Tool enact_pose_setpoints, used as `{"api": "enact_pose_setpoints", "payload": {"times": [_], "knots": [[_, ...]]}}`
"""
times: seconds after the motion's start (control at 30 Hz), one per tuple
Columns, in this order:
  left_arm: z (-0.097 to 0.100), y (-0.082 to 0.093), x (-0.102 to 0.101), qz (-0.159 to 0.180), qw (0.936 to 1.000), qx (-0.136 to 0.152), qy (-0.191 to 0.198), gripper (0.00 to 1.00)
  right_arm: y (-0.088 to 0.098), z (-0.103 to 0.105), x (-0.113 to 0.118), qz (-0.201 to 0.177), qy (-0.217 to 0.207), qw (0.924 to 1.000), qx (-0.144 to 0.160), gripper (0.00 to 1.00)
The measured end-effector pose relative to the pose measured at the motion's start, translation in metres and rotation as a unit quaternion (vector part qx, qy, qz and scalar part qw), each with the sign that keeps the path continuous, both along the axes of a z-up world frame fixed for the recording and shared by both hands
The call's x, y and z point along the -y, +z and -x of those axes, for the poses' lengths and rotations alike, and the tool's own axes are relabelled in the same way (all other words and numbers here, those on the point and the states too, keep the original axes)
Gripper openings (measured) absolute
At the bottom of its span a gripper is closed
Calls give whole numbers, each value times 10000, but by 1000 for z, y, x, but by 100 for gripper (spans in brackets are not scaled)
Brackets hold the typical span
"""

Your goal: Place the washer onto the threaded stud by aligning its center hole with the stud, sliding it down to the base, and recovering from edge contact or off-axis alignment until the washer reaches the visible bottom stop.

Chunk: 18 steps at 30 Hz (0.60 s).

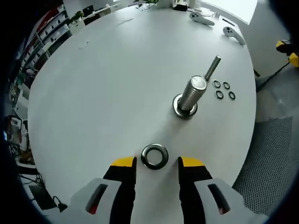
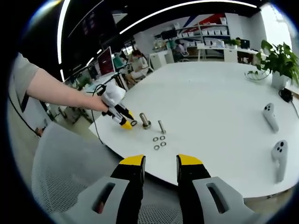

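The washer [image 1: 155, 156] lies flat on the white surface [image 1: 103, 84], framed between the yellow tips of the left gripper [image 1: 157, 163], whose fingers [image 1: 122, 169] are spread wide on either side of it without touching it. That straddling stance is judged to be a set-up for a pinch across the ring's outer edge, since a flat ring on a smooth top offers little else to grip. Nothing is held yet. Just beyond the washer stands the threaded stud [image 1: 192, 93], upright on its flanged base, with its top free; the washer has been left near it so that the carry will be short. Beside the stud a slimmer bolt [image 1: 212, 67] lies on the surface, and four small rings [image 1: 224, 90] are grouped close by, apart from the stud, apparently as spares.

In the right gripper view the left gripper [image 2: 122, 119] is seen held low at the near edge of the surface by a person's hand [image 2: 100, 103], next to the stud [image 2: 145, 122]. The right gripper [image 2: 160, 164] is kept well back off the surface edge, its fingers parted with nothing between them, probably so as to stay clear of the work. Two white controllers [image 2: 270, 115] rest far off to the side.
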<state>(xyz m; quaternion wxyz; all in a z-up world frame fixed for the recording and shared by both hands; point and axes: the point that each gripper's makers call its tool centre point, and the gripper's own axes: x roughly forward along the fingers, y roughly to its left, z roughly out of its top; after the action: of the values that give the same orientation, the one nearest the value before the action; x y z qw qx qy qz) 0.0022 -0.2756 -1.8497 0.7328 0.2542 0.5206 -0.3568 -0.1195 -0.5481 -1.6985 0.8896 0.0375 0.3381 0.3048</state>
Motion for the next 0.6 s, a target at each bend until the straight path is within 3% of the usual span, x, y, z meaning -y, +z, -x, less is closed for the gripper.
{"api": "enact_pose_setpoints", "payload": {"times": [0.13, 0.33, 0.6], "knots": [[-2, 0, 2, -30, 9997, -22, 238, 33, 0, 0, 0, -11, 0, 10000, 0, 29], [-1, 0, 10, -362, 9988, -275, -157, 21, 0, 0, -1, -27, -10, 10000, -1, 29], [-2, 2, 7, -580, 9968, -448, -323, 21, 0, -1, 1, -36, -48, 10000, 2, 29]]}}
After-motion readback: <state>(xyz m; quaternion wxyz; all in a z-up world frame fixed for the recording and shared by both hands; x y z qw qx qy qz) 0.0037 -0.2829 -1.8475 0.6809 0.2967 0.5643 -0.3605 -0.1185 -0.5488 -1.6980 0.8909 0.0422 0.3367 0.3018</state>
